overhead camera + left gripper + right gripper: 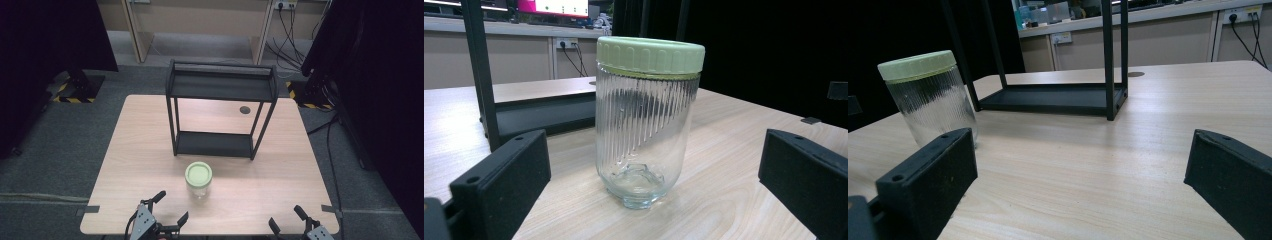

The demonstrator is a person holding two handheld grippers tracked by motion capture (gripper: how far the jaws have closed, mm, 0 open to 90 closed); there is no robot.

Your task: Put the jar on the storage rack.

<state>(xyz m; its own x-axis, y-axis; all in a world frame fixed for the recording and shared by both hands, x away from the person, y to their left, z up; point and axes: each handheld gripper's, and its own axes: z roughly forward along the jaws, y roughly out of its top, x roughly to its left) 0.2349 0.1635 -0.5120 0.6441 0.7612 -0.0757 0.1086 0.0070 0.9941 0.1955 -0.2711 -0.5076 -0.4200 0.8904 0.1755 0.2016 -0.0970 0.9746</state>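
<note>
Both tongs sitting open near the jar [198, 179] w/ green lid.
Ribbed glass: rigid, fragile, prob slippery; left tongs [170, 209] taking it mid-body.

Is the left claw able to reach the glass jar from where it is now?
Probably yes. The left claw is open and the jar stands upright straight ahead of it, with bare table between them.

A lab: black curtains [45, 35], floor hazard tape [75, 99], trailing cables [292, 30].
</note>
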